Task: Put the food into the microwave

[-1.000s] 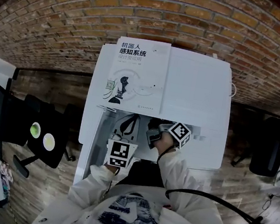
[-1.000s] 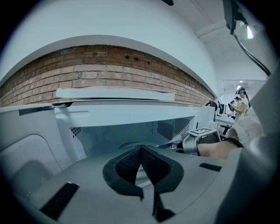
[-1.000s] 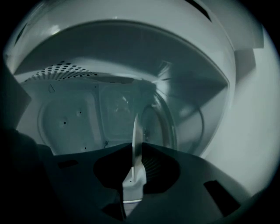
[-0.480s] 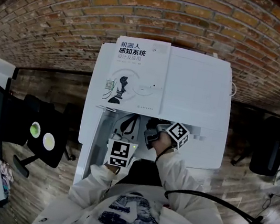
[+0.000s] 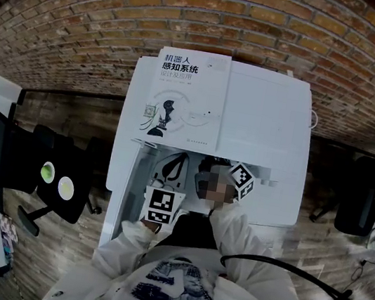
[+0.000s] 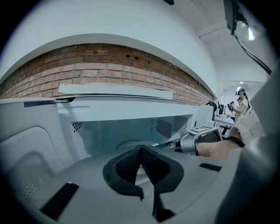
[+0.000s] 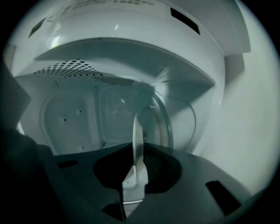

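- The step in hand looks like setting the food down inside the microwave (image 5: pixel 270 124), whose door (image 6: pixel 26 166) stands open at the left of its opening.
- The right tongs (image 7: pixel 136 151) reach into the microwave's cavity and pinch a thin white rim, seen edge-on. I take it for the lip of the food's dish (image 7: pixel 136 131); the food itself cannot be made out.
- The dish hangs over the glass turntable (image 7: pixel 168 127) in the microwave. Whether it already touches the glass cannot be told.
- To do it well, hold the dish level and lower it slowly until its base rests near the turntable's middle. An off-centre load may brush the microwave's walls when it spins.
- Spread the tongs only once the weight sits on the glass. A thin lip pinched at one side can tip the dish if it is let go too early.
- Draw the right tongs straight back out of the microwave's opening, without lifting, so they do not hook the rim.
- The left tongs (image 6: pixel 141 151) are pressed together with nothing between them, just in front of the microwave's opening and beside the door. They seem well placed to push the door closed afterwards.
- A book (image 5: pixel 186 96) lies on top of the microwave; avoid jolting the housing.
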A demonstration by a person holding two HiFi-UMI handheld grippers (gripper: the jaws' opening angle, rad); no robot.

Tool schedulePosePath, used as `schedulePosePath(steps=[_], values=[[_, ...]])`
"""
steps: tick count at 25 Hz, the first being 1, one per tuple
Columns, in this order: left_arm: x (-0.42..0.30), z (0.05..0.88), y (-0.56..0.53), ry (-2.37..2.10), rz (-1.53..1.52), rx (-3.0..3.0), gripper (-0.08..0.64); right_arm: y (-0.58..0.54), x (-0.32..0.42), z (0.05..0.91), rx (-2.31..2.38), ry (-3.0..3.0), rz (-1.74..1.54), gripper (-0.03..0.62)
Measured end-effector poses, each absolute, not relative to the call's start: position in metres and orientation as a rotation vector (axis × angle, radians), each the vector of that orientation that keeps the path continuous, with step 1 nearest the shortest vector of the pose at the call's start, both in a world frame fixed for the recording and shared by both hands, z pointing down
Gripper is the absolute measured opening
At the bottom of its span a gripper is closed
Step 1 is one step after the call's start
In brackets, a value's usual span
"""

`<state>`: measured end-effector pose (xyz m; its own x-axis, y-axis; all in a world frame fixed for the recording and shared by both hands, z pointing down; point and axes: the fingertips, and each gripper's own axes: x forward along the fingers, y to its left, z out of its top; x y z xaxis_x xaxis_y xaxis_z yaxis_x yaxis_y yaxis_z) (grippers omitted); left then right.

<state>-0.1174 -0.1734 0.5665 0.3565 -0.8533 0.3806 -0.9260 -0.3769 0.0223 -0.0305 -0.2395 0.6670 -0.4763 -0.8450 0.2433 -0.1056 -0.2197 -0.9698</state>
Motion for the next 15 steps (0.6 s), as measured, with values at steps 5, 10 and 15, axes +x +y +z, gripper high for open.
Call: schedulePosePath(steps=[5, 10, 15], values=[[-0.117, 0.568, -0.169, -1.590, 0.456, 2.389, 0.006, -0.239, -0.029, 0.667, -1.150, 1.497, -1.741, 0.059], [-0.116, 0.568, -0.165, -1.581, 0.460, 2.392, 0.006, -0.235, -0.024, 0.667, -1.192, 1.489, -1.735, 0.080], [-0.114, 0.568, -0.160, -1.574, 0.460, 2.394, 0.006, -0.229, -0.019, 0.670, -1.226, 1.486, -1.732, 0.083]])
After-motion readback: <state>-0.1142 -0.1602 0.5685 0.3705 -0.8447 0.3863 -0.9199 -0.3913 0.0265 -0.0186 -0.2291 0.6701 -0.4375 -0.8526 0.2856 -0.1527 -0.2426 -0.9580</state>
